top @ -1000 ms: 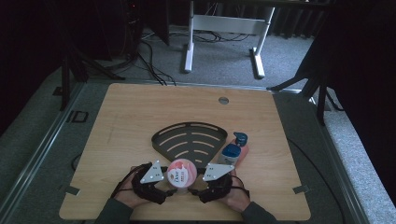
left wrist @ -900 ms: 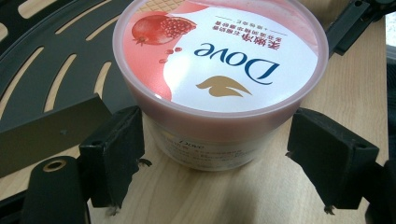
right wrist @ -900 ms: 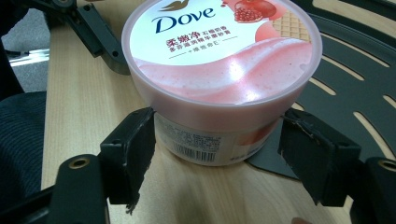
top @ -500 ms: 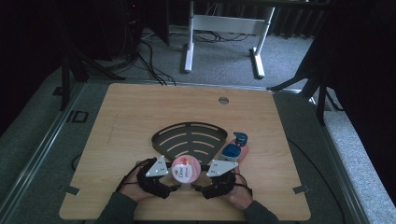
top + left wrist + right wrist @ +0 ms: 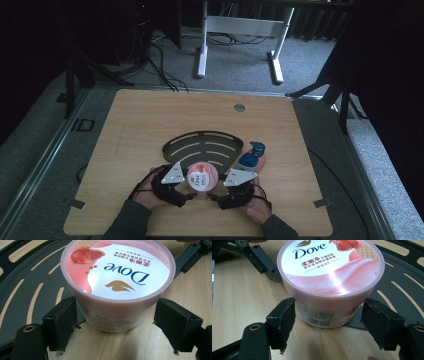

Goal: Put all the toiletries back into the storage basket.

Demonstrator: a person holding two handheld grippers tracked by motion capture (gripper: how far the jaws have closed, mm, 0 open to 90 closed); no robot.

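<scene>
Pale wood grain runs across the bench [image 5: 150,130], set in a dim room with cables on the grey floor beyond it. Near the bench's front edge, the left hand-held gripper [image 5: 117,327] has its jaws spread to either side of a pink Dove tub [image 5: 117,277]; the left pad looks to be at the tub's wall, the right one stands a little off, so nothing is clamped yet. The right hand-held gripper [image 5: 328,323] comes at the same tub from the opposite side, its jaws likewise parted and flanking the tub's lower wall without a firm squeeze. The tub stands upright with its lid on, partly on bare wood and partly over the near edge of a black slotted tray [image 5: 202,145]. Just beside the tray's right end lies a bottle with a blue cap [image 5: 252,157], apart from both tools. By my judgement the step in hand is settling a grip on the tub. The next move calls for one tool to close squarely on the body below the lid rim, keeping it level, while the other either steadies it or takes the lid.
</scene>
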